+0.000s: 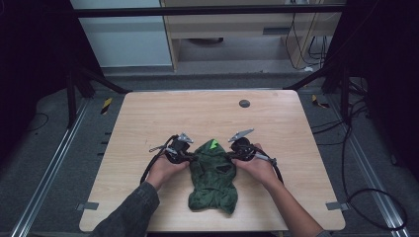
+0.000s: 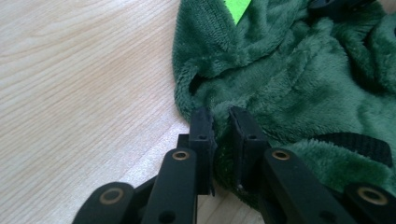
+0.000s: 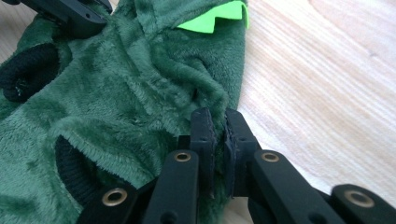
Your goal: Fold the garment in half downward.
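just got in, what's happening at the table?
A person is handling a dark green fleece garment with bright green spikes on the light wooden table. The left tongs are shut on the garment's edge on one side, the right tongs on the opposite edge, near the spiked hood end. The garment lies crumpled on the tabletop between the two hands, not yet lifted or spread.
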